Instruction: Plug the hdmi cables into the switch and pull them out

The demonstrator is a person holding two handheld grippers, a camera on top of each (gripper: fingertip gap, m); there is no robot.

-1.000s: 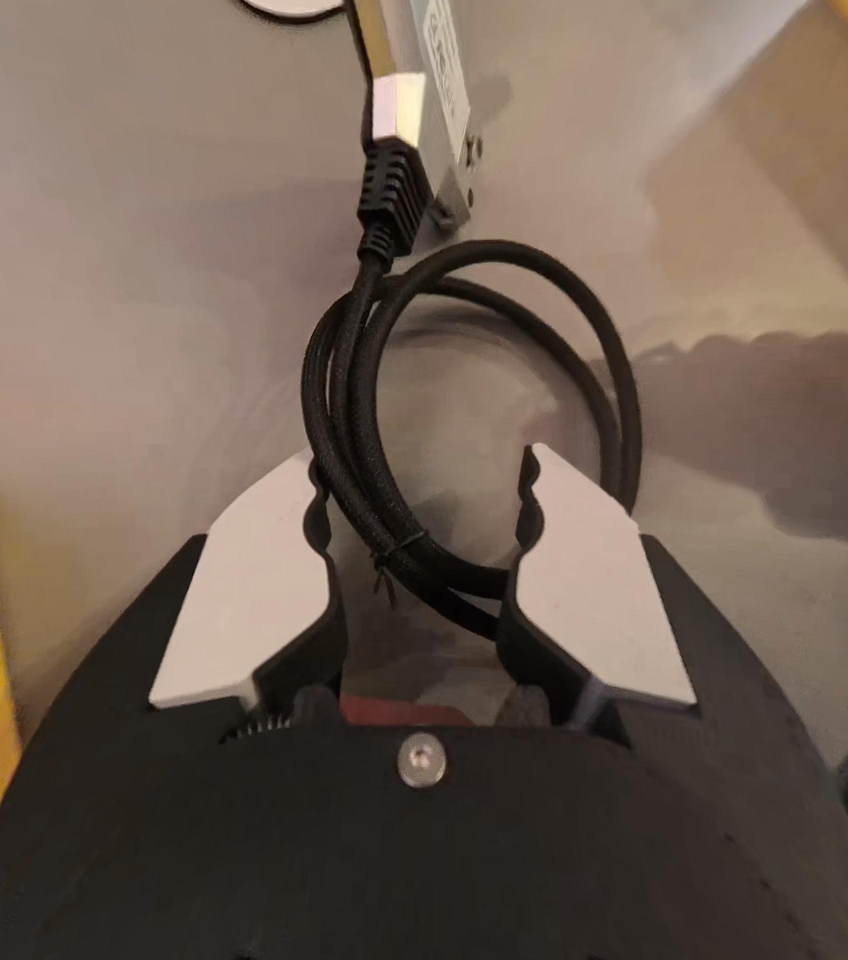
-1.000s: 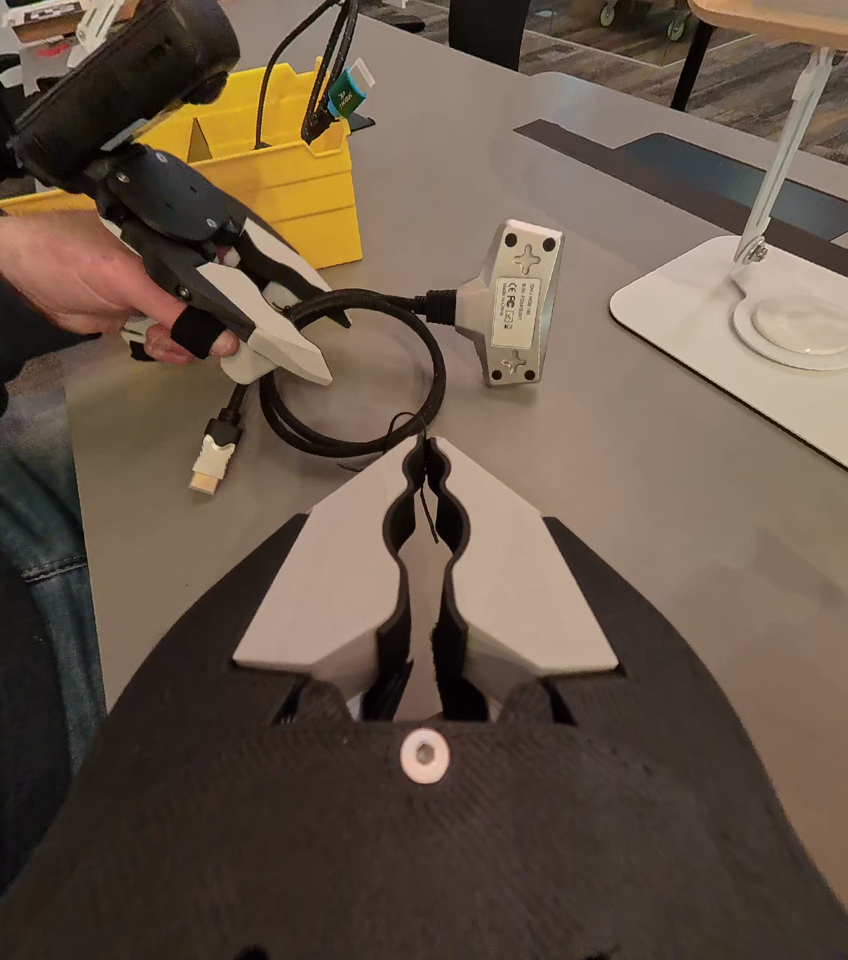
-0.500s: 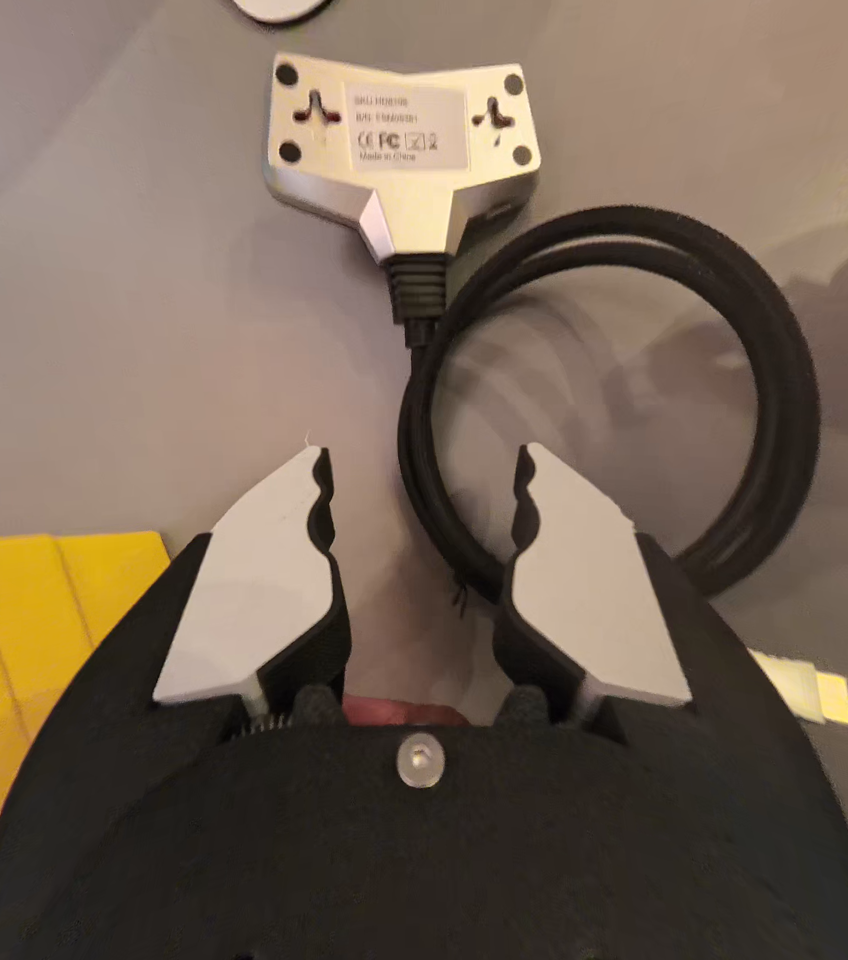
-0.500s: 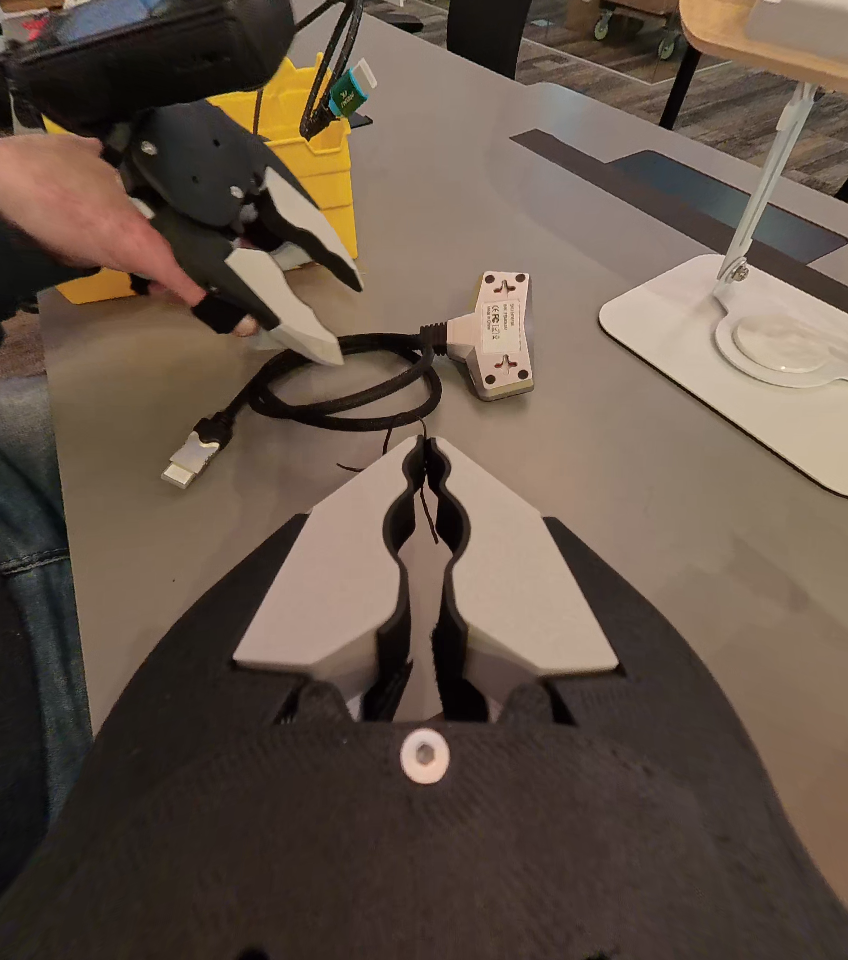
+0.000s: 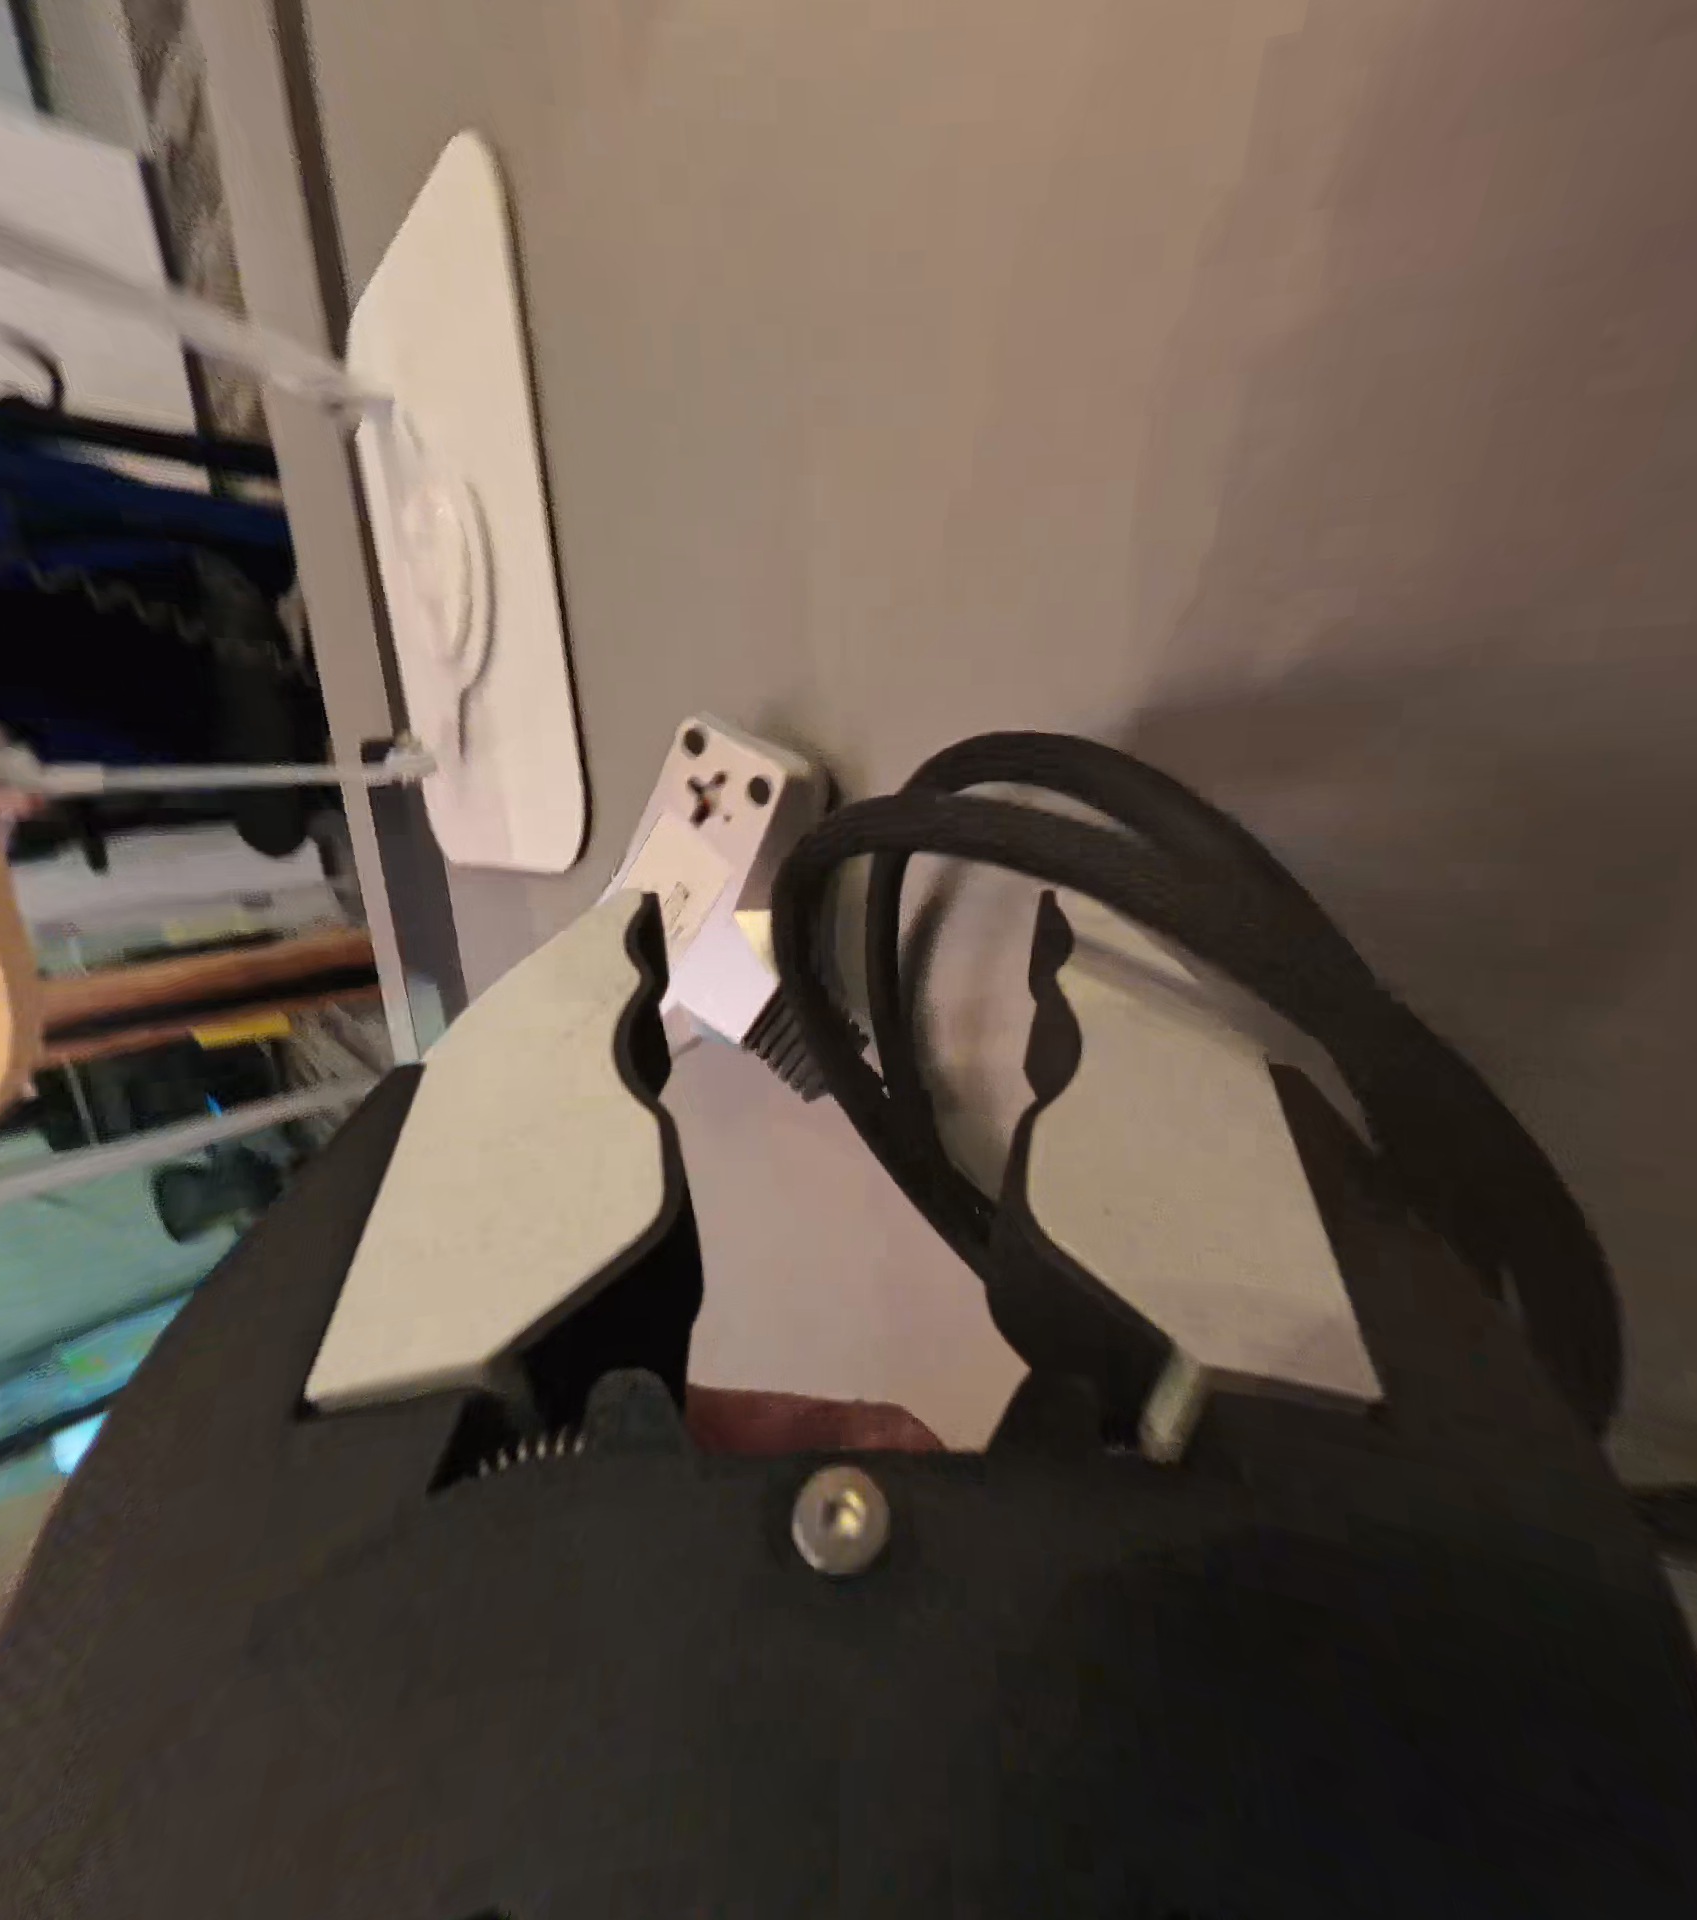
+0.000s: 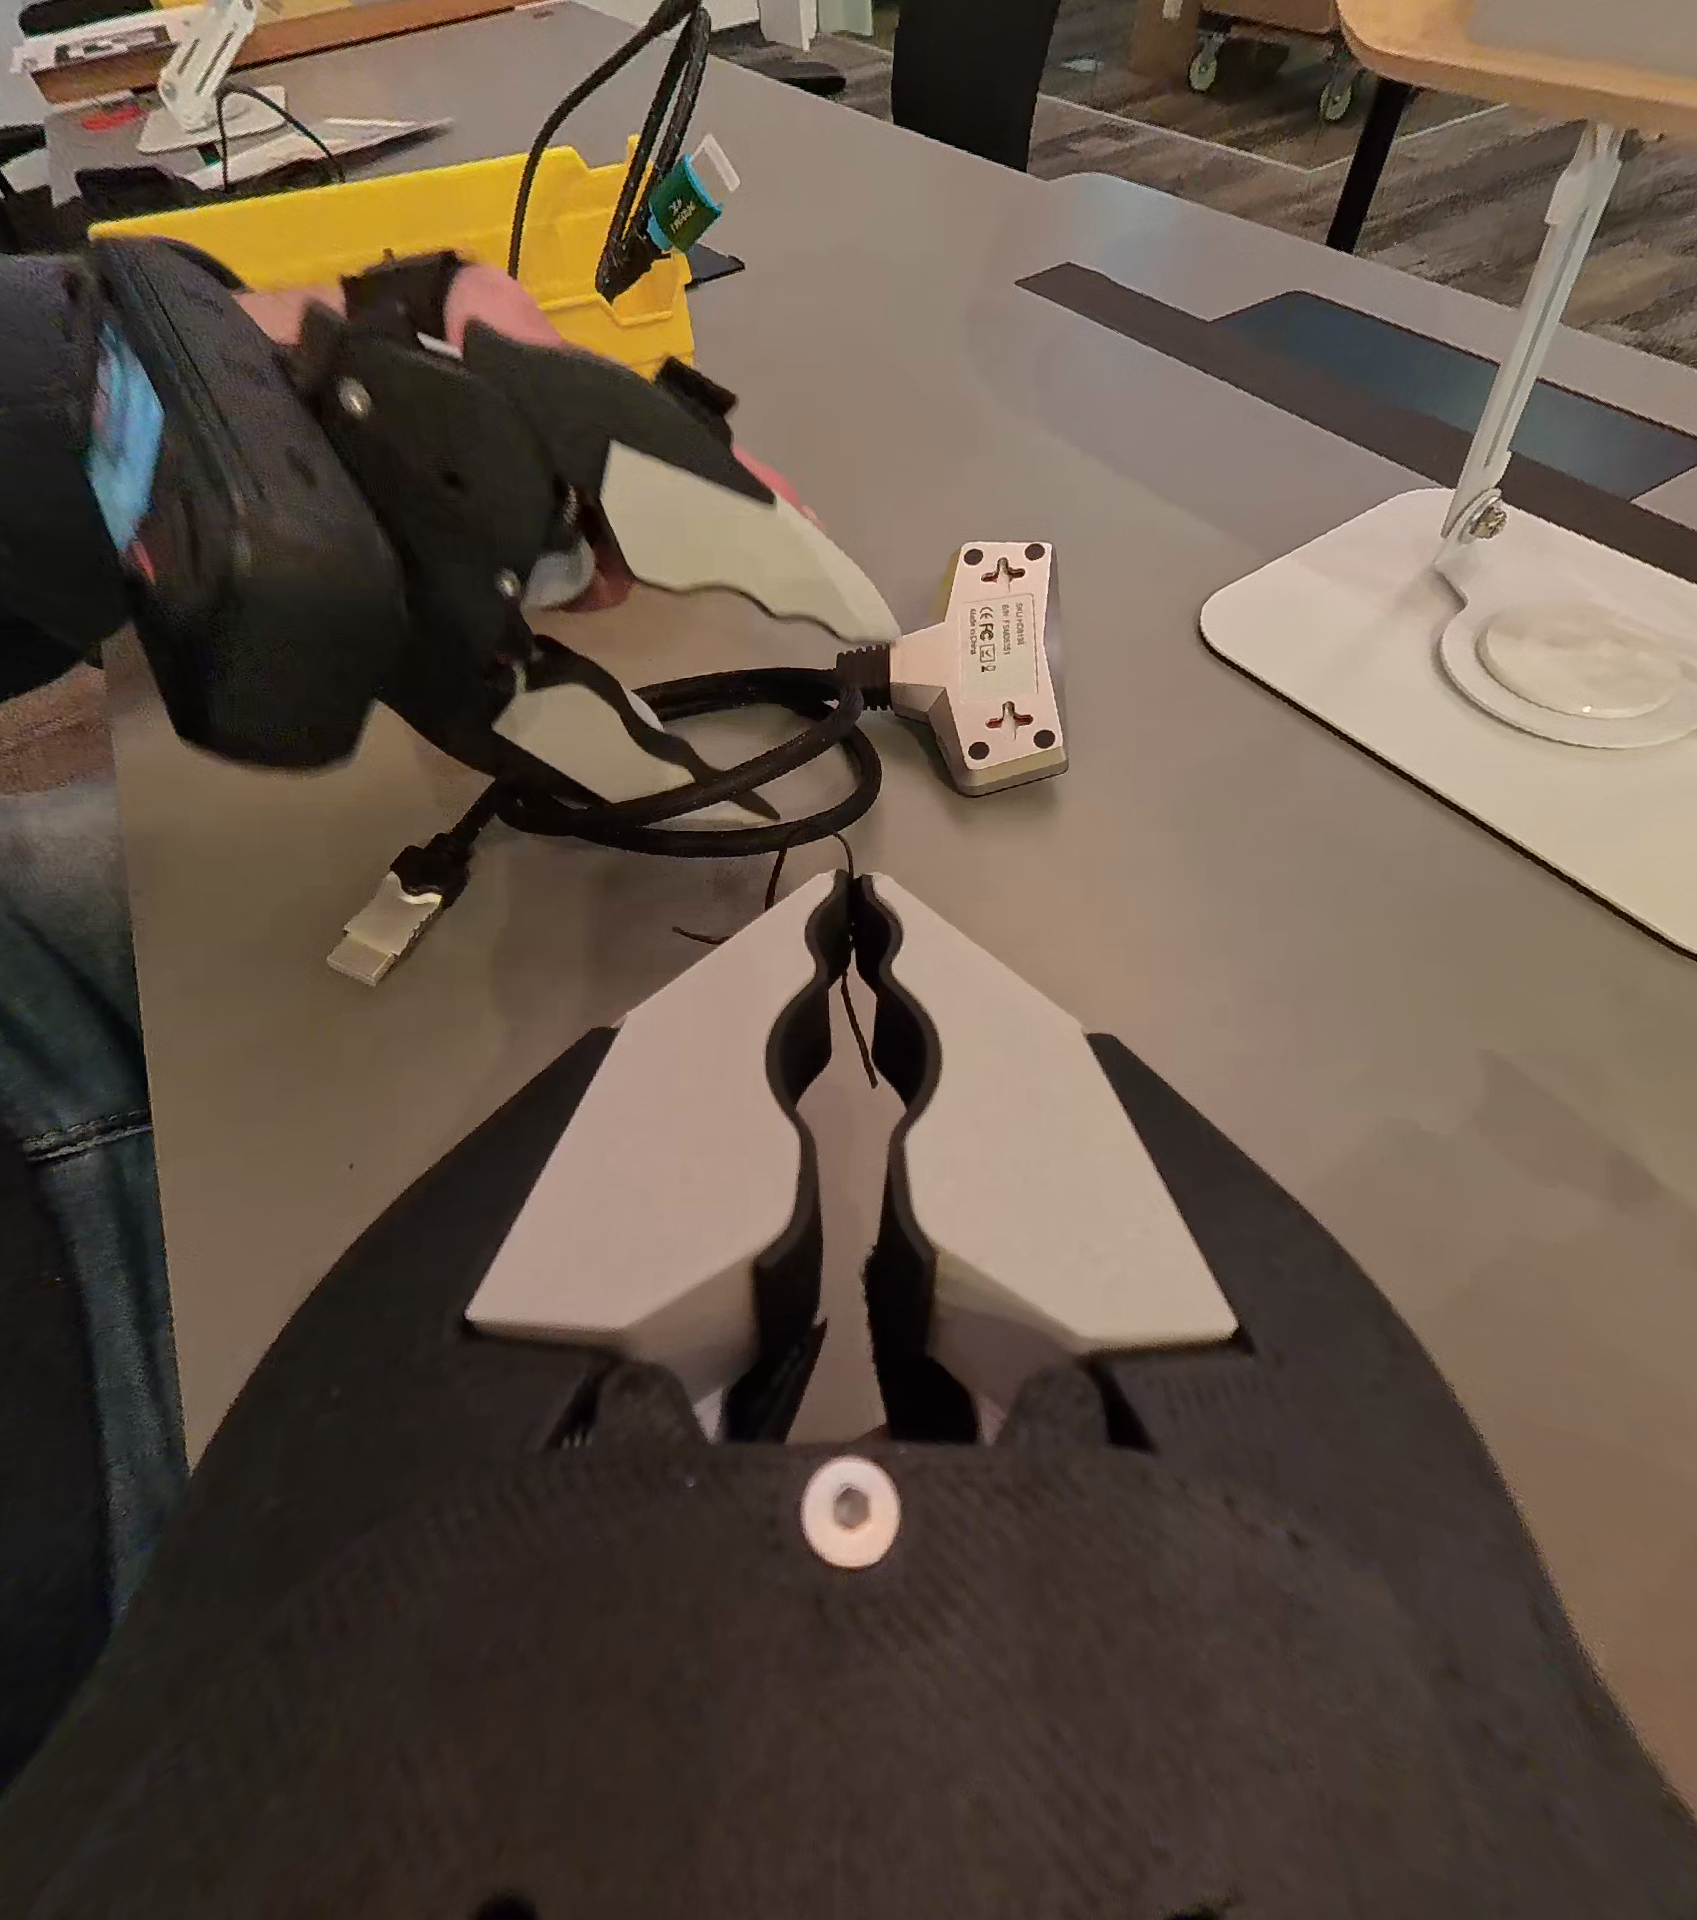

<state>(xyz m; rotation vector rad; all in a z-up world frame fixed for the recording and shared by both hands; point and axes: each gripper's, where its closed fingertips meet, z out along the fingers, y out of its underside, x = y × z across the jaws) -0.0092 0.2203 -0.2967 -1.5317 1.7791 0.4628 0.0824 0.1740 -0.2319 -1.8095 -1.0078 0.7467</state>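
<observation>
The silver HDMI switch lies label side up on the grey table. Its black braided cable is coiled beside it and ends in a loose silver plug. My left gripper is open and turned on its side, one finger above the cable neck by the switch and one over the coil. In the left wrist view the switch and coil sit just past my open left gripper. My right gripper is shut nearer the table's front, with a thin black thread between its fingers.
A yellow bin with cables hanging from it stands at the back left. A white stand base with an upright post lies to the right; it also shows in the left wrist view. A person's leg in jeans is at the left table edge. The gap from one gripper's tips to the other's is roughly 12 cm. The left tips stand about 5 cm off the switch. The right camera catches it too, in the right wrist view.
My left gripper has rolled onto its side and dropped lower toward the switch's cable end, still open. The right gripper stays shut and has barely moved.
</observation>
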